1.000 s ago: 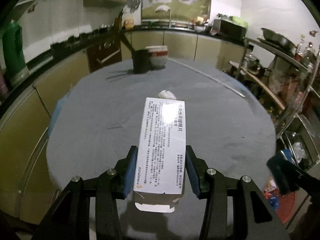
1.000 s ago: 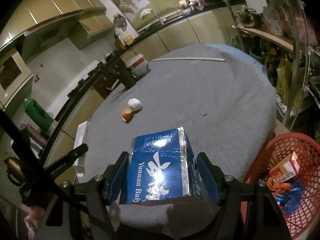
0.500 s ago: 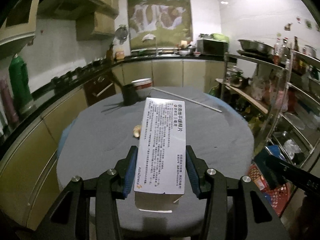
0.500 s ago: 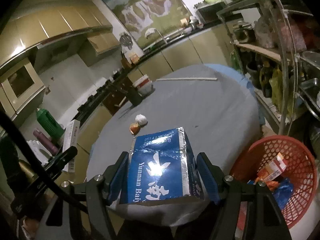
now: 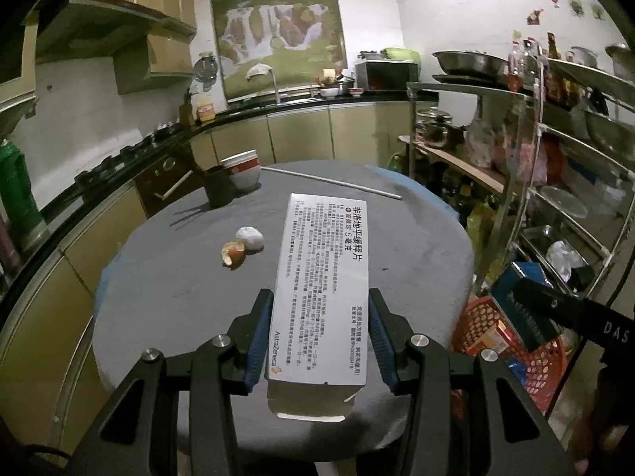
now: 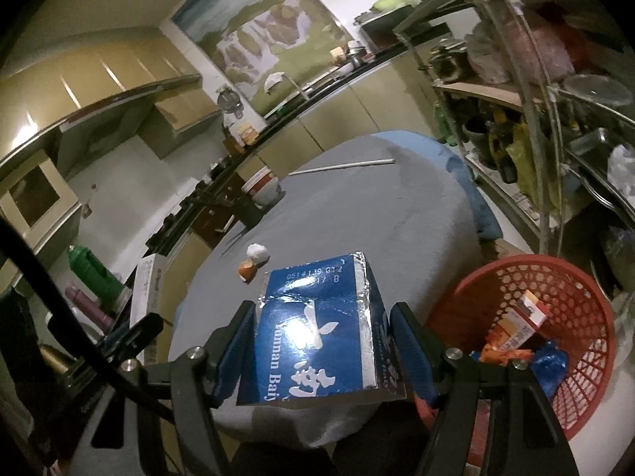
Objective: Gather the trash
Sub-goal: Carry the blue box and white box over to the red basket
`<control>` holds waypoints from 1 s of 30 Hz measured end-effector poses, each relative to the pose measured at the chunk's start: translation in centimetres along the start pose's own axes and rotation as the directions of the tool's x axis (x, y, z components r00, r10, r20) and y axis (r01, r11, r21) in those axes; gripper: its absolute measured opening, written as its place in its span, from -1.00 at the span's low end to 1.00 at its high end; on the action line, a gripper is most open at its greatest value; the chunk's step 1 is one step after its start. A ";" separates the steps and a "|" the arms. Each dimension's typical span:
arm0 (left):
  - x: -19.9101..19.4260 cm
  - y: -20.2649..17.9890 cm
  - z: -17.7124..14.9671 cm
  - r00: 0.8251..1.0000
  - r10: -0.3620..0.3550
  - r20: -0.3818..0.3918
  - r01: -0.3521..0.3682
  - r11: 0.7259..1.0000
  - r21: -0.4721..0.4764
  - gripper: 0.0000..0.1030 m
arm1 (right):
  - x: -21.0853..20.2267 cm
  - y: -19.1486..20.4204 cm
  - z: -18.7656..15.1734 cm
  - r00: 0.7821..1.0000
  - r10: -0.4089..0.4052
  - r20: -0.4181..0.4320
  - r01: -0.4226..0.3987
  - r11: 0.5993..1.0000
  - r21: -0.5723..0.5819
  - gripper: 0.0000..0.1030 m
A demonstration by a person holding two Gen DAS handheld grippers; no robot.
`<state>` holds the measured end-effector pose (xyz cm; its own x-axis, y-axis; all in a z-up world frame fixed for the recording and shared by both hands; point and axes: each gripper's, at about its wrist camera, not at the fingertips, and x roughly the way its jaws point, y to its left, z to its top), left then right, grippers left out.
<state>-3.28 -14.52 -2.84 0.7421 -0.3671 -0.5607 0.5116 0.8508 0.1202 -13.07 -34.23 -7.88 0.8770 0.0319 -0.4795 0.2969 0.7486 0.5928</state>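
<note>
Trash: white carton [image 5: 323,285] clamped in left claw [image 5: 320,339], blue carton [image 6: 317,333] in right claw [image 6: 322,351], both carried beside red basket [image 6: 571,277] for dumping.

A: The white box [image 5: 323,293] is covering a strip of the grey table [image 5: 166,277] behind it, and its near flap is hanging down blurred.

B: The red basket [image 6: 571,317] is running off the right wrist view's lower edge. The blue carton [image 6: 317,341] is hiding its near rim.

A: Print on the white box is staying too small to read.

B: The wrappers in the basket are lying jumbled; I cannot tell them apart.
</note>
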 end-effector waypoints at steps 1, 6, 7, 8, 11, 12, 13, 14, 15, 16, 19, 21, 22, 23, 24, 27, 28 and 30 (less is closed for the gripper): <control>0.0 -0.4 0.0 1.000 -0.004 0.000 0.004 1.000 0.005 -0.06 | -0.3 -0.4 0.0 1.000 -0.001 0.006 0.001 1.000 0.009 0.39; 0.0 -2.3 -0.1 1.000 -0.027 -0.008 0.027 0.999 0.032 -0.06 | -1.6 -2.4 0.2 0.999 -0.008 0.032 0.006 0.999 0.051 0.39; 0.0 -2.7 -0.1 0.999 -0.031 -0.008 0.031 0.999 0.037 -0.06 | -1.8 -2.8 0.3 0.999 -0.008 0.039 0.006 0.998 0.062 0.39; 0.1 -3.0 -0.1 0.999 -0.034 -0.010 0.034 0.999 0.042 -0.06 | -2.1 -3.0 0.3 0.999 -0.009 0.043 0.006 0.998 0.067 0.39; 0.1 -4.0 -0.2 0.999 -0.045 -0.013 0.046 0.997 0.059 -0.06 | -2.8 -4.0 0.5 0.998 -0.015 0.061 0.010 0.996 0.087 0.39; 0.1 -4.4 -0.2 0.999 -0.048 -0.013 0.049 0.997 0.063 -0.06 | -3.0 -4.3 0.5 0.998 -0.017 0.066 0.011 0.995 0.094 0.39; 0.1 -4.7 -0.2 0.998 -0.054 -0.016 0.055 0.996 0.069 -0.06 | -3.3 -4.7 0.5 0.997 -0.021 0.071 0.013 0.995 0.102 0.39; 0.1 -4.9 -0.2 0.998 -0.059 -0.018 0.060 0.996 0.072 -0.06 | -3.5 -5.1 0.6 0.997 -0.022 0.077 0.014 0.994 0.110 0.39; 0.0 -5.1 -0.3 0.998 -0.065 -0.020 0.066 0.995 0.075 -0.06 | -3.7 -5.3 0.6 0.996 -0.023 0.081 0.014 0.993 0.117 0.39; 0.0 -5.4 -0.4 0.997 -0.068 -0.020 0.069 0.994 0.080 -0.06 | -3.8 -5.6 0.6 0.996 -0.026 0.085 0.015 0.992 0.124 0.39; -0.2 -6.3 -0.4 0.997 -0.079 -0.021 0.081 0.992 0.098 -0.06 | -4.3 -6.4 0.7 0.995 -0.029 0.094 0.015 0.990 0.143 0.39; -0.2 -6.8 -0.3 0.996 -0.087 -0.021 0.088 0.990 0.108 -0.06 | -4.6 -6.9 0.7 0.995 -0.030 0.100 0.015 0.988 0.153 0.39; -0.3 -7.2 -0.3 0.996 -0.089 -0.020 0.091 0.989 0.115 -0.06 | -4.7 -7.0 0.7 0.994 -0.031 0.102 0.015 0.988 0.157 0.39; -0.3 -7.5 -0.1 0.995 -0.093 -0.020 0.095 0.988 0.120 -0.06 | -4.8 -7.1 0.7 0.994 -0.031 0.105 0.014 0.987 0.160 0.39; -0.3 -7.7 -0.1 0.995 -0.099 -0.022 0.101 0.987 0.124 -0.06 | -5.0 -7.2 0.7 0.994 -0.031 0.107 0.014 0.987 0.161 0.39; -0.4 -8.6 0.1 0.993 -0.115 -0.021 0.117 0.983 0.139 -0.06 | -5.2 -7.5 0.8 0.993 -0.032 0.111 0.013 0.986 0.168 0.39; -0.4 -8.8 0.1 0.993 -0.119 -0.021 0.121 0.982 0.144 -0.06 | -5.3 -7.6 0.8 0.993 -0.033 0.113 0.014 0.985 0.170 0.39; -0.5 -9.3 0.1 0.991 -0.134 -0.025 0.137 0.979 0.149 -0.06 | -5.5 -7.8 0.7 0.993 -0.035 0.115 0.015 0.985 0.172 0.39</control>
<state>-8.31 -22.28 -3.56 0.6556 -0.4686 -0.5921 0.6668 0.7272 0.1627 -19.94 -40.70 -9.39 0.9037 -0.0710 -0.4222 0.3704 0.6239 0.6881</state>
